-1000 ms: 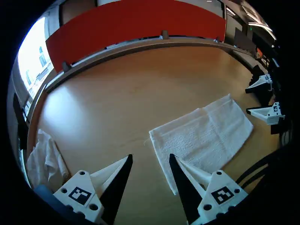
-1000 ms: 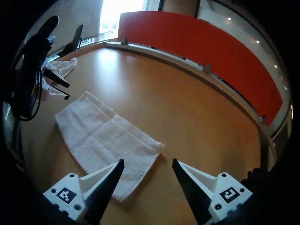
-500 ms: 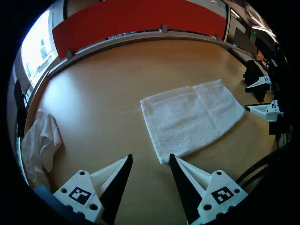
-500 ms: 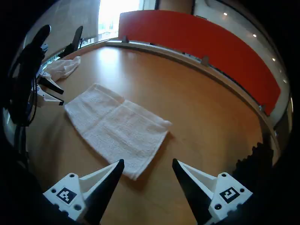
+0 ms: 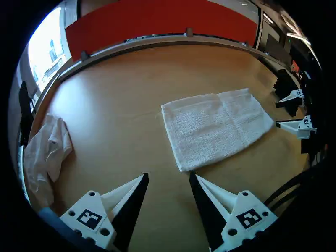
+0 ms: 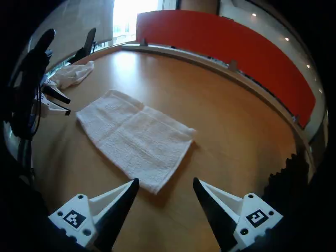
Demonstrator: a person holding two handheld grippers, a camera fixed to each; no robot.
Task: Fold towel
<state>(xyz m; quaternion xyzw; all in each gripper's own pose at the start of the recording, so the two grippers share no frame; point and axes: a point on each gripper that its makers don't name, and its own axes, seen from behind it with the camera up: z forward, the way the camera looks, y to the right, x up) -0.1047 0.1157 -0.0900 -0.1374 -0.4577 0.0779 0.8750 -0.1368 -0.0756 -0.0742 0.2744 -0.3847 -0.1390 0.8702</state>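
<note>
One white towel (image 5: 216, 126) lies flat on the wooden counter (image 5: 113, 105), folded into a rough rectangle, with a crease running across it that sets off about a third of its length. No jaws touch it.

In the left gripper view, the left gripper (image 5: 168, 174) hangs over bare wood with its jaws spread and nothing between them. The towel's near corner lies just ahead of the tip of the finger on the right of that view. In the right gripper view, the right gripper (image 6: 165, 180) is likewise spread wide and holds nothing, and the towel's near corner sits just ahead of the gap, closer to the finger on the left of that view.

Each gripper also shows in the other's view, at the towel's far end. The right one is at the right edge of the left gripper view, its white fingers apart and pointing toward the towel. The left one is at the left edge of the right gripper view, near the towel's end but clear of it.

Well apart from the towel, a crumpled white cloth (image 5: 44, 155) lies by the counter's edge. A red panel (image 5: 159, 19) stands along the counter's far side, and a bright window (image 5: 44, 50) is beyond the corner.
</note>
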